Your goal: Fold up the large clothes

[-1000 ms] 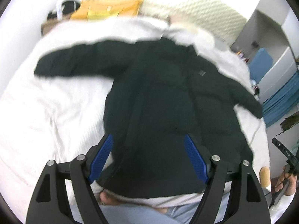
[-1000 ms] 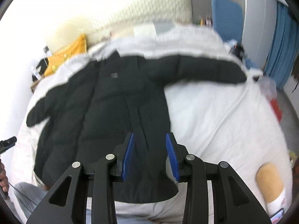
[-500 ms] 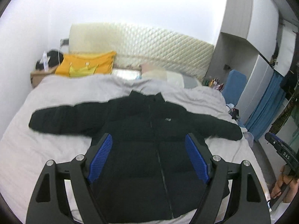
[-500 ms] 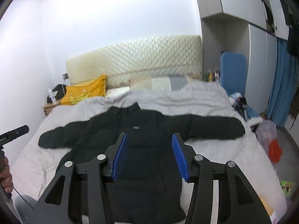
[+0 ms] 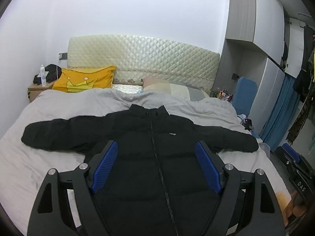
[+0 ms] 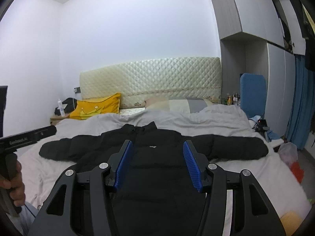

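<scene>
Blue ribbed pads line the 2 fingers of each black hand-held gripper, and these fill the bottom of both frames. The left gripper has its fingers spread wide with nothing between them; it is held above the lower body of the jacket. The right gripper is also spread, somewhat narrower, and holds nothing; it is raised above the jacket chest. In the right wrist view, the left gripper also shows at the left edge of the frame, gripped by the person's hand.

Beyond the fingers, a black puffer jacket lies flat, front side up, across the centre of the frame. The zip is closed and runs down the middle. Both sleeves extend straight out, 1 toward the left edge and 1 toward the right. The collar points to the far end of the bed. A small white logo sits on the chest, right of the zip.

The jacket rests on a light grey duvet that covers the bed.

Further back, a yellow pillow leans at the upper left, a pale pillow lies to its right, and a cream quilted headboard stands against the white wall. A blue chair stands at the right, beside blue curtains.
</scene>
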A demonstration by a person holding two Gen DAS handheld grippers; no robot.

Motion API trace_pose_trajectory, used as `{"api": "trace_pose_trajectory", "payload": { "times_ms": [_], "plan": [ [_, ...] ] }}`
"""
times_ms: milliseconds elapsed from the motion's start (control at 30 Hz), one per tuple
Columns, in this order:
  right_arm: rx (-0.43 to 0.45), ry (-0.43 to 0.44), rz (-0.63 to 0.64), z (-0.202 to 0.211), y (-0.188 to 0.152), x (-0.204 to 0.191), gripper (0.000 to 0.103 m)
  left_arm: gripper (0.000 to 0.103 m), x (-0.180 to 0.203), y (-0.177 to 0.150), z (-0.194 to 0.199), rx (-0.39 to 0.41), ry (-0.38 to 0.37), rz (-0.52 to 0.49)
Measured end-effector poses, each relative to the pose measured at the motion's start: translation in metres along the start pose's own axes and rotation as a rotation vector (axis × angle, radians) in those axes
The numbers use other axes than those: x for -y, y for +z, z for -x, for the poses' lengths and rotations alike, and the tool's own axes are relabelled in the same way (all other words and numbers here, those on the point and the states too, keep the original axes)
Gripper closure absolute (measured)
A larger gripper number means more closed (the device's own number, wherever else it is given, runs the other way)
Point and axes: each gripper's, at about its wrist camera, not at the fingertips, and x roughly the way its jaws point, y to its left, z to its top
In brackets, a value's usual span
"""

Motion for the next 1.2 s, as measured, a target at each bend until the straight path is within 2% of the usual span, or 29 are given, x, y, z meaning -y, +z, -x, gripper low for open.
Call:
{"api": "trace_pose_trajectory", "payload": {
  "times_ms": [167,300,600,767,1033,1133,1200],
  "plan": [
    [0.028,-0.036,0.017,-0.002,-0.013,0.001,0.051,0.022,-0.003,-0.015,-0.014,-0.001,0.016,0.001],
    [0.016,-0.057,0.039,-0.007,-0.026,-0.002,0.051,0.022,-0.008,-0.026,-0.019,-0.011,0.035,0.004],
    [0.006,-0.051,0.02,-0.022,-0.037,0.011,0.051,0.022,-0.015,-0.036,-0.024,-0.025,0.051,0.025],
    [0.018,-0.101,-0.008,-0.035,-0.032,0.034,0.051,0.022,-0.016,-0.042,-0.028,-0.031,0.066,0.016],
    [0.012,-0.194,-0.094,-0.063,-0.019,0.096,0.051,0.022,-0.023,-0.043,-0.031,-0.017,0.072,0.056],
    [0.004,-0.204,-0.129,-0.075,-0.017,0.12,0.051,0.022,-0.025,-0.044,-0.035,-0.019,0.074,0.073],
    [0.004,-0.234,-0.117,-0.082,-0.014,0.131,0.051,0.022,-0.025,-0.045,-0.038,-0.029,0.074,0.079]
  ]
}}
